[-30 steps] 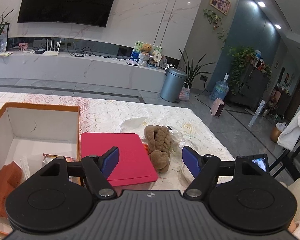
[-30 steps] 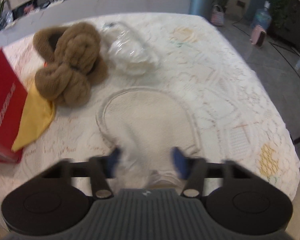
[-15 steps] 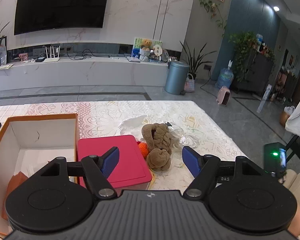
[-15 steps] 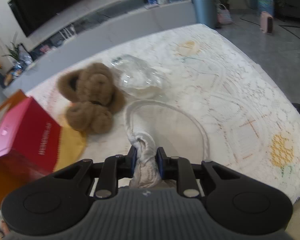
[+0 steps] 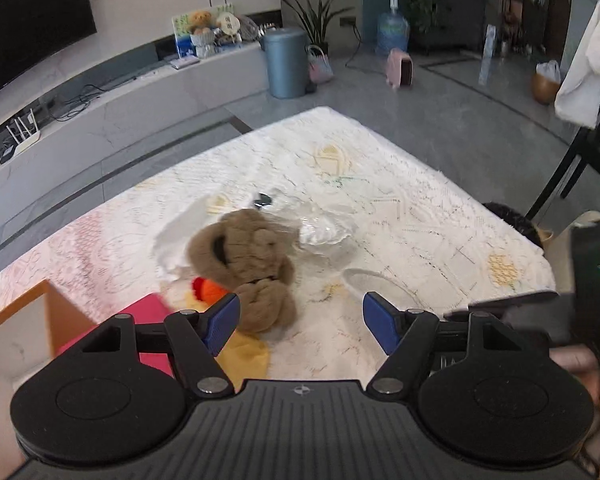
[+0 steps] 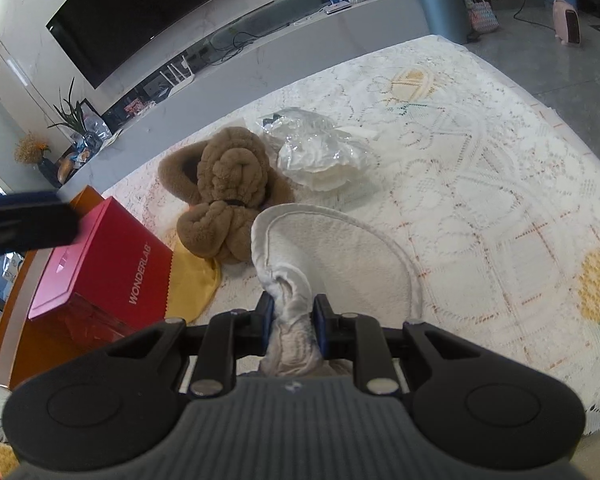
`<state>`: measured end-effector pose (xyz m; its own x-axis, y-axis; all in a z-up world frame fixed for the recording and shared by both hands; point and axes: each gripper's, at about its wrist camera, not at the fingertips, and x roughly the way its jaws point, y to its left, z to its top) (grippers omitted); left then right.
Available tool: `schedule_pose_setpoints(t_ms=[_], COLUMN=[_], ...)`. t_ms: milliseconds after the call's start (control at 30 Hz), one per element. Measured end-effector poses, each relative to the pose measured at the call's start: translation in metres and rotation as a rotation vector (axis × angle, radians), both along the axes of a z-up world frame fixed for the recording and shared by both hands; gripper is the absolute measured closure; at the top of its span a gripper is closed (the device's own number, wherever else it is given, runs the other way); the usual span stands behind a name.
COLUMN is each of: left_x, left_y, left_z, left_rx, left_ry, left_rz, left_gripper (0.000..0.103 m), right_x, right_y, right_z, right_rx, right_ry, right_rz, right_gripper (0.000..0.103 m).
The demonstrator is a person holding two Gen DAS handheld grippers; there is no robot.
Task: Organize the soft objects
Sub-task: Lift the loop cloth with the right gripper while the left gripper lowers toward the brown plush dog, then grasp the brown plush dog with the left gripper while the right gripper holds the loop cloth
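Lace tablecloth [image 6: 480,184]; white cloth [image 6: 340,256] bunched between right claw [image 6: 292,316] pads.

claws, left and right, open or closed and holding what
Left claw: open, holding nothing, above the table near the brown plush toy.
Right claw: closed on the bunched edge of the white round cloth.

Black ribbed tool [image 5: 300,322] — 2 blue fingertips [image 5: 221,322].

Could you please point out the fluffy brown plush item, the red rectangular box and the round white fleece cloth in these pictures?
Fluffy brown plush item [image 6: 228,184], right wrist view, on its upper bulge.
Red rectangular box [image 6: 96,256], right wrist view, on its lid.
Round white fleece cloth [image 6: 340,248], right wrist view, on its flat middle.
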<state>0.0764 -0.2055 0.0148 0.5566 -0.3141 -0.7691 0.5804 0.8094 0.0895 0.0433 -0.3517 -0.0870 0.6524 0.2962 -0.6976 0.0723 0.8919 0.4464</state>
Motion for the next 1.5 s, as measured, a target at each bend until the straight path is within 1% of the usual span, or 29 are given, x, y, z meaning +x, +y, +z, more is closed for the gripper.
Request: schedule_pose_setpoints(t_ms=[100,167,233,300,333,467,500,600,667,700,767,800,833,867,933,967,1033,1100,1300,1367,1433,1500], left_x=[0.02,0.033,0.043,0.049,0.052,0.064,0.065,0.067,0.067,0.067,0.067,0.066,0.065,0.065,0.066,0.065,0.061,0.056,0.058,0.057,0.051,0.045], left_y=[-0.017,-0.026,-0.034,-0.039,-0.042,-0.05,-0.052,-0.059,-0.061,-0.061,-0.06,-0.059,-0.058,-0.056,-0.051,-0.048,-0.046,-0.044,-0.035,-0.031,-0.027,-0.028], left_z=[-0.019,-0.032,-0.044,-0.052,-0.057,-0.081,-0.088,-0.105,-0.11,-0.111,-0.111,-0.111,-0.109,-0.108,-0.104,-0.101,-0.097,-0.091,-0.085,-0.079,-0.07,-0.06], left_rx=[0.024,0.089,0.162,0.216,0.237,0.295,0.312,0.396,0.424,0.418,0.403,0.404,0.404,0.395,0.363,0.347,0.339,0.329,0.256,0.21,0.162,0.145], left_ry=[0.058,0.087,0.072,0.045,0.049,0.121,0.123,0.105,0.087,0.083,0.069,0.053,0.039,0.038,0.052,0.059,0.052,0.029,0.091,0.108,0.111,0.095], left_rz=[0.007,0.022,0.037,0.039,0.042,0.066,0.072,0.086,0.09,0.098,0.114,0.123,0.133,0.139,0.147,0.148,0.146,0.142,0.168,0.175,0.151,0.093], left_gripper=[0.02,0.02,0.02,0.02,0.02,0.02,0.02,0.02,0.02,0.023,0.033,0.044,0.051,0.053,0.068,0.072,0.091,0.091,0.092,0.093,0.093,0.093], right_x=[-0.003,-0.004,-0.002,-0.001,0.0,0.002,0.003,0.005,0.006,0.006,0.006,0.006,0.006,0.006,0.007,0.007,0.006,0.006,0.006,0.007,0.01,0.012], right_y=[0.001,-0.002,-0.002,-0.001,0.0,0.003,0.004,0.008,0.011,0.012,0.01,0.009,0.009,0.008,0.008,0.008,0.008,0.008,0.007,0.006,0.005,0.005], right_z=[0.001,0.001,-0.001,-0.002,-0.003,-0.004,-0.005,-0.009,-0.01,-0.01,-0.011,-0.011,-0.011,-0.012,-0.013,-0.013,-0.012,-0.013,-0.012,-0.013,-0.015,-0.016], right_rx=[0.009,0.019,0.026,0.022,0.019,0.013,0.009,-0.016,-0.022,-0.021,-0.005,0.002,0.006,0.01,0.01,0.01,0.008,0.01,0.013,0.015,0.018,0.02], right_ry=[-0.015,-0.018,-0.013,-0.007,-0.006,-0.001,0.004,0.028,0.033,0.036,0.04,0.039,0.038,0.039,0.043,0.043,0.041,0.042,0.041,0.043,0.048,0.05], right_rz=[0.02,0.014,0.021,0.035,0.04,0.057,0.06,0.075,0.089,0.089,0.081,0.08,0.077,0.077,0.075,0.076,0.077,0.076,0.069,0.07,0.069,0.068], right_gripper=[0.084,0.084,0.084,0.084,0.084,0.084,0.084,0.084,0.084,0.084,0.084,0.084,0.084,0.084,0.084,0.084,0.084,0.084,0.084,0.084,0.084,0.084])
